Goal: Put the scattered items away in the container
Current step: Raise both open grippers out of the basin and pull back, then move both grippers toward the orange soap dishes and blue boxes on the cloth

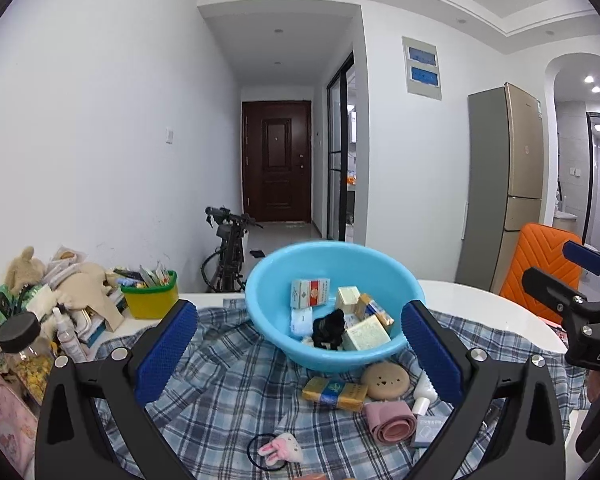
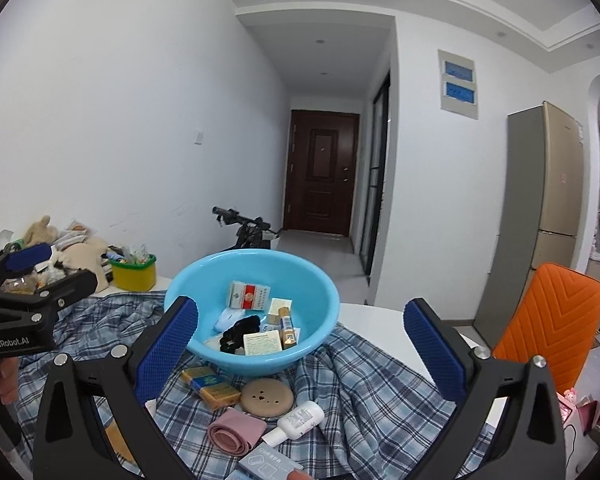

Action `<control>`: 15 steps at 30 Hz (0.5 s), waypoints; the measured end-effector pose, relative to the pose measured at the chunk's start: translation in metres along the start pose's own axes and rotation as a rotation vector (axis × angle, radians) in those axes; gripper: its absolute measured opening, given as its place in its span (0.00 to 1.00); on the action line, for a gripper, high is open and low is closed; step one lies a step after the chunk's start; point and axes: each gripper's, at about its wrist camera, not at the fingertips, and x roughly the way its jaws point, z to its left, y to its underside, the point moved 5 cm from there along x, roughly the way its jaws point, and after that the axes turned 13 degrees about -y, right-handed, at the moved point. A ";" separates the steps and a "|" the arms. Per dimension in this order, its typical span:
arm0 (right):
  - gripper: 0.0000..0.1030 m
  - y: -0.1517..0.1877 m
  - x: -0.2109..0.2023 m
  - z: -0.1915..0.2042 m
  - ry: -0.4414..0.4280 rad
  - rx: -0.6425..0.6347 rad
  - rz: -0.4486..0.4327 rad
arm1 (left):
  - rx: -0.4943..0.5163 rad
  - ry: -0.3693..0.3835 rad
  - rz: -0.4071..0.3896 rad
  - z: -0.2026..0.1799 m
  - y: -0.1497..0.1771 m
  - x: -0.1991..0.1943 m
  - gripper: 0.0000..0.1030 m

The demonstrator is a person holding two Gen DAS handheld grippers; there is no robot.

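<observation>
Two grippers poised over a half-filled basin on a checked cloth.

We count one blue basin [image 1: 260, 300] on the plaid cloth [image 1: 220, 392], holding about five small boxes and one black hair scrunchie [image 1: 329, 328]; before it on the cloth lie one gold-wrapped pack [image 1: 334, 394], one round tan compact [image 1: 385, 378], one white bottle [image 2: 302, 420], one pink roll [image 1: 390, 426], one grey box [image 1: 428, 432] and one bunny hair tie [image 1: 282, 450]; our left gripper [image 1: 298, 336] and right gripper [image 2: 300, 336] both stand spread wide, holding and touching nothing.
</observation>
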 end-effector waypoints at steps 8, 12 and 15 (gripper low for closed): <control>1.00 0.039 0.010 0.001 -0.091 0.078 0.070 | -0.057 0.078 0.057 -0.007 0.035 0.007 1.00; 1.00 0.059 0.014 -0.005 -0.121 0.128 0.085 | -0.035 0.052 0.066 -0.009 0.051 0.008 1.00; 1.00 0.071 0.015 -0.015 -0.094 0.183 0.091 | -0.019 0.028 0.091 -0.007 0.063 0.011 1.00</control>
